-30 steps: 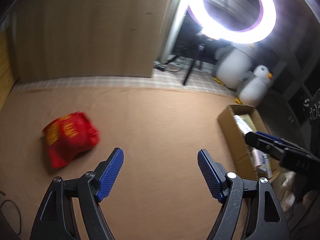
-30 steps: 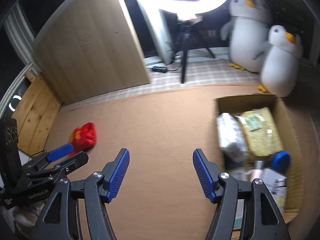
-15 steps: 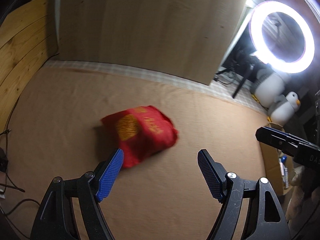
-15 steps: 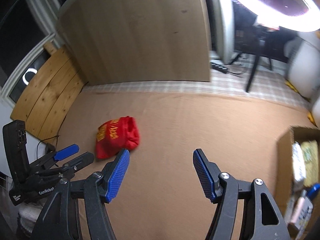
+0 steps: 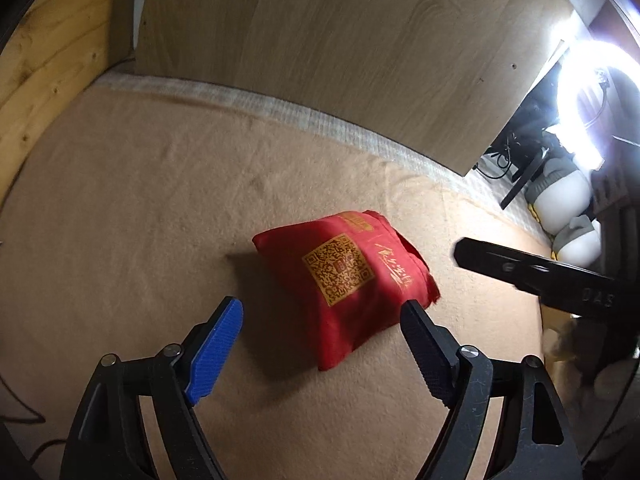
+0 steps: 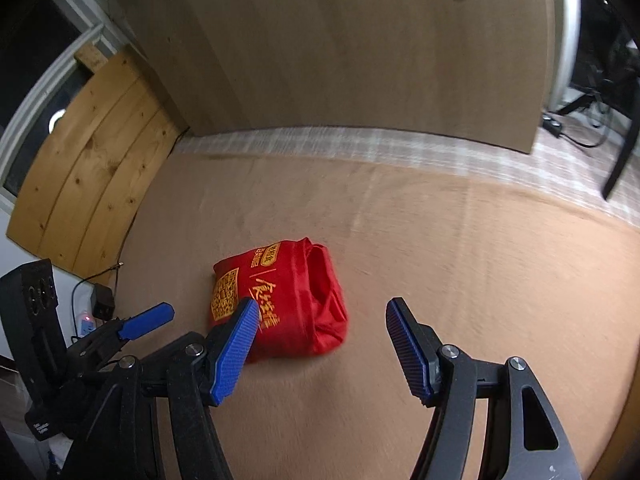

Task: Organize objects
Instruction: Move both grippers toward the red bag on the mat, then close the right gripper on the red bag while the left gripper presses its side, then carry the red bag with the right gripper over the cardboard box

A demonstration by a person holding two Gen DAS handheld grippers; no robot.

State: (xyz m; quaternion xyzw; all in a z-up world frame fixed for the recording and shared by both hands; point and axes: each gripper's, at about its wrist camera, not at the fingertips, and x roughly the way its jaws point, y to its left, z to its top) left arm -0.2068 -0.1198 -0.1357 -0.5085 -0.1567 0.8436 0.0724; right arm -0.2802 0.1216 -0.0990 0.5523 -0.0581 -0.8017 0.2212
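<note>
Both grippers are swinging away from the cardboard box toward the red bag [image 5: 344, 276], now lying just ahead on the tan surface [image 5: 132, 208]. Left gripper [image 5: 320, 320] is opening wider (nothing pinched yet), likely to fit the bag. Right gripper [image 6: 320, 320] is waiting half open, empty.

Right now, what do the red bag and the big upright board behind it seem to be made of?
The red bag looks like thin woven or non-woven fabric with a slight sheen: it creases and slumps softly, and gold print, including a square code, sits on it. The upright board looks like wood or wood-look laminate, matte, with long grain lines; which of the two I cannot tell.
</note>
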